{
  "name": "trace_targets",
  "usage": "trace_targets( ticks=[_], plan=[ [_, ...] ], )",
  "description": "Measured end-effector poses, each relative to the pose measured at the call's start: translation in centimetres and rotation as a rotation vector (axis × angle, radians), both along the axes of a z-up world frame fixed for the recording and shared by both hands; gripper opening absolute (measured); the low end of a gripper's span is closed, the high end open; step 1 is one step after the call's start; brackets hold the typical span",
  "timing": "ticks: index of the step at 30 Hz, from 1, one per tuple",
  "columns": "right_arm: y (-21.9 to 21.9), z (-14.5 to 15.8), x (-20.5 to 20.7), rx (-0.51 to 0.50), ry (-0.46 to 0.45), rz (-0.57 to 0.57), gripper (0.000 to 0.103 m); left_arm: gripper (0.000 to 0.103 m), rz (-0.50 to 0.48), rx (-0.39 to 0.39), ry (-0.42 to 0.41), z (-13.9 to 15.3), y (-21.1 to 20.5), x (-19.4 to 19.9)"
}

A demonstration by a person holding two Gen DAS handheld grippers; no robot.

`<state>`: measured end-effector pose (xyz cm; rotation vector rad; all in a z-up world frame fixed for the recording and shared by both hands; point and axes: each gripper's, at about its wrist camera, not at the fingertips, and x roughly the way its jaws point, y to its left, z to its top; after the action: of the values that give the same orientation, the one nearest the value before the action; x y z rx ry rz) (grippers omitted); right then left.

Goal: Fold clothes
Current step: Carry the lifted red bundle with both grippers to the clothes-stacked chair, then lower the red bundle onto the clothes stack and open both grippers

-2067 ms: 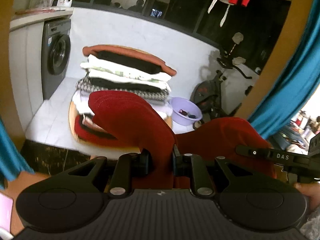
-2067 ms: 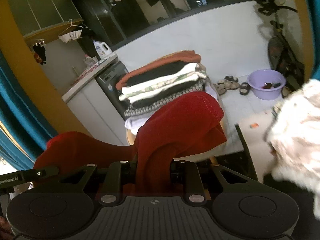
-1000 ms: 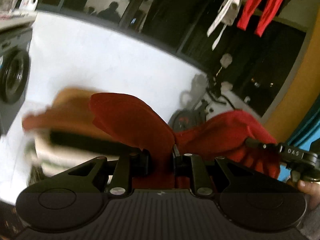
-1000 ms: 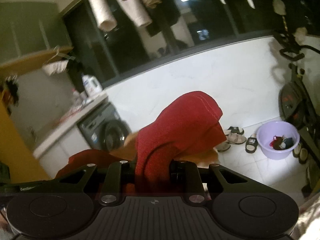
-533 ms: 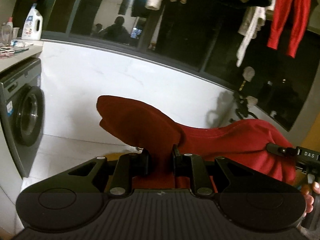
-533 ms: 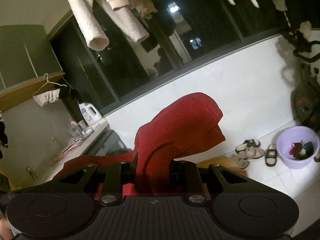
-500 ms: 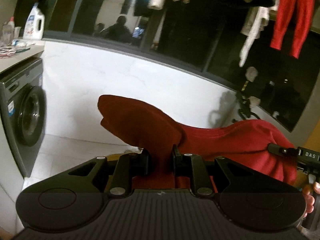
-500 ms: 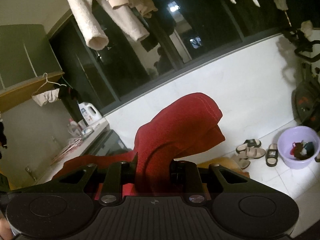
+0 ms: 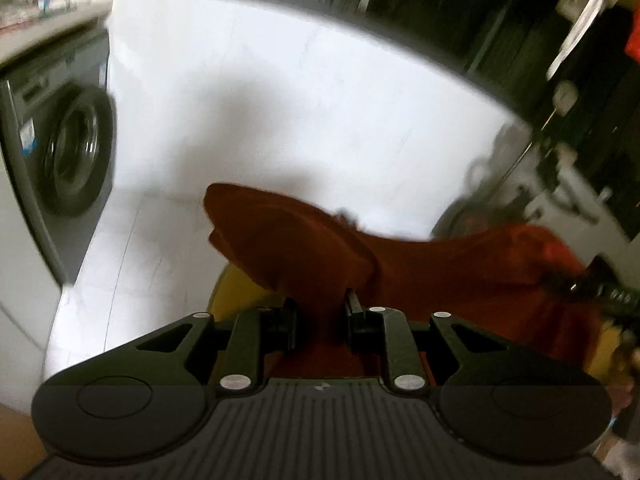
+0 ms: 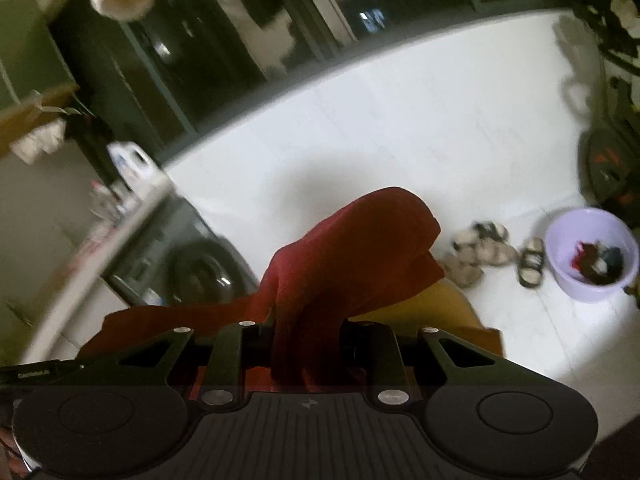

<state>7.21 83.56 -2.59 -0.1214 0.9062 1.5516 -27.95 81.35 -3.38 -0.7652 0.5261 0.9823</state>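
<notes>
A dark red garment (image 9: 288,240) stretches between my two grippers, held in the air. My left gripper (image 9: 320,312) pinches one bunched end; its jaws are easing open, with the cloth still between the pads. The other end is gripped by my right gripper (image 10: 308,328), shut tight, and a fold of the red garment (image 10: 360,248) stands up above its fingers. In the left wrist view the right gripper's tip (image 9: 600,288) shows at the far right. An orange cloth surface (image 10: 440,308) lies just below the garment; what is under it is hidden.
A grey washing machine (image 9: 76,160) stands at the left under a counter with a detergent bottle (image 10: 132,160). On the white tiled floor are sandals (image 10: 488,248) and a purple basin (image 10: 592,256) with small items. An exercise bike (image 10: 612,168) stands at the right. Clothes hang overhead.
Both views have tipped downward and blurred. The grippers have swept across and lower with the red garment. The floor and the orange surface under the garment now show more.
</notes>
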Motion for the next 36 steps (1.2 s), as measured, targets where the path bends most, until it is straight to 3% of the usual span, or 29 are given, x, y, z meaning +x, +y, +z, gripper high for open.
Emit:
trace_targets(
  ticks=[2,4,5,6,8,12,15,19,23,29,36],
  plan=[
    [1.5,-3.1,1.1,-0.089,-0.016,-0.024,0.027,0.031,0.001,-0.043,0.092,-4.1,1.4,0.9],
    [2.8,-6.4,2.0,-0.189,-0.046,-0.049,0.041,0.05,0.031,-0.042,0.175,-6.8,1.9,1.1],
    [2.9,-7.6,2.4,-0.22,-0.062,-0.069,0.053,0.061,0.065,-0.037,0.179,-7.5,1.9,0.5],
    [2.8,-8.4,2.9,-0.234,-0.07,-0.088,0.06,0.066,0.092,-0.044,0.153,-7.7,1.6,-0.3],
    [1.6,-9.1,4.0,-0.225,-0.019,-0.124,0.074,0.066,0.106,-0.066,0.103,-7.5,1.1,-2.2],
    [-2.1,-8.6,4.9,-0.203,0.071,-0.141,0.074,0.069,0.148,-0.078,0.058,-6.4,-1.3,-6.1],
    [-4.9,-8.1,4.7,-0.177,0.09,-0.14,0.082,0.075,0.117,-0.12,0.02,-6.3,-3.2,-6.8],
    [-7.4,-10.0,3.9,-0.229,-0.003,-0.135,0.083,0.091,0.126,-0.103,0.121,-8.3,-4.8,-5.9],
    [-8.7,-11.8,3.4,-0.23,-0.031,-0.217,0.098,0.092,0.262,-0.142,0.101,-9.1,-5.4,-7.4],
    [-10.4,-9.8,2.4,-0.238,-0.037,-0.282,0.099,0.092,0.254,-0.053,0.171,-6.5,-9.1,-7.3],
    [-14.3,-5.3,-1.3,-0.23,-0.229,-0.265,0.102,0.101,0.164,0.119,0.253,-3.2,-13.3,-2.9]
  ],
)
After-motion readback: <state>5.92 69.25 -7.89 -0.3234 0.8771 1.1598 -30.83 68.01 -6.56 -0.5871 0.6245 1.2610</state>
